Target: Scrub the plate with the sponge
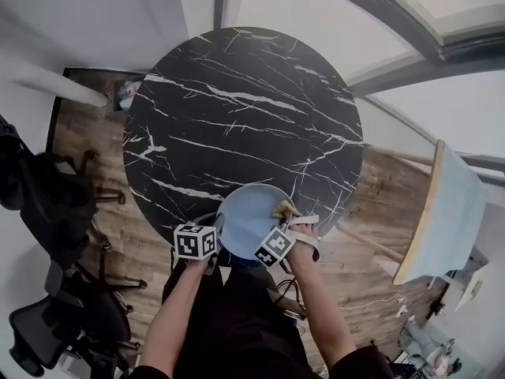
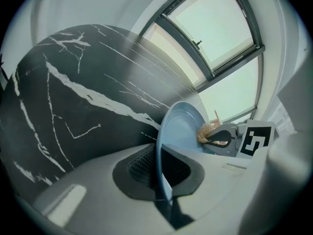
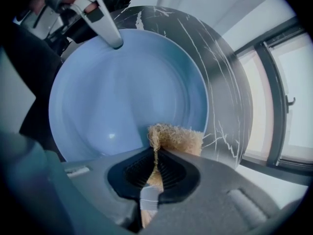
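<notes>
A light blue plate (image 1: pixel 248 215) is held tilted over the near edge of the round black marble table (image 1: pixel 237 109). My left gripper (image 1: pixel 211 253) is shut on the plate's near rim (image 2: pixel 160 168), the rim pinched edge-on between its pads. My right gripper (image 1: pixel 290 221) is shut on a tan fibrous sponge (image 3: pixel 175 138), which rests against the right inner side of the plate (image 3: pixel 122 92). In the left gripper view the sponge (image 2: pixel 208 131) shows at the plate's far rim, beside the right gripper's marker cube (image 2: pixel 257 141).
The marble table fills the middle of the head view, with wooden floor (image 1: pixel 87 133) around it. Dark office chairs (image 1: pixel 47 204) stand at the left. A light wooden table (image 1: pixel 446 212) stands at the right. Large windows (image 2: pixel 220 28) lie beyond the table.
</notes>
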A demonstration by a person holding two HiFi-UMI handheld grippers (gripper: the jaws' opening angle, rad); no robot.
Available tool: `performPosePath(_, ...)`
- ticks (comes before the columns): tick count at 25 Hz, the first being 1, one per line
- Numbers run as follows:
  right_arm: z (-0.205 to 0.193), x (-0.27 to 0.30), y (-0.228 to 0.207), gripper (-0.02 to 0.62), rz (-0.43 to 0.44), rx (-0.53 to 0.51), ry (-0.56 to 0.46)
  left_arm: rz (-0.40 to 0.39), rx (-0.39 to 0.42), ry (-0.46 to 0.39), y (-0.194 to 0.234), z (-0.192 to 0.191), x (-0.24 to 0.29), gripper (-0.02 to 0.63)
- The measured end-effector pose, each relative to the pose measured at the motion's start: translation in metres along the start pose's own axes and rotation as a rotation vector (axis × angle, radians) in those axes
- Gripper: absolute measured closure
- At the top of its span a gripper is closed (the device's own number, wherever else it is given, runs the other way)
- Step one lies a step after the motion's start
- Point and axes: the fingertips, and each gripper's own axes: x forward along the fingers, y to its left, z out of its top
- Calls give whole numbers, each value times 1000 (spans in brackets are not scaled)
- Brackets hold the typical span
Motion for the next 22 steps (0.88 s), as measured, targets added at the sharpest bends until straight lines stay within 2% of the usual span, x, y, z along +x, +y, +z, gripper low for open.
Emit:
performPosePath(10,-12,-9,55,574,204,35,-11,-1,-23,9,2,-3,1,588)
performPosePath(14,-10,-17,84,574,310,54,-21,-2,-25,15,2,-5,1,584)
performPosePath(18,0,-31,116,574,462,85,-60,-1,-23,19,1,-5,1,583)
performPosePath(22,8,-37,138,574,532,73,-57,-1,-13,27,0,-7,2,580)
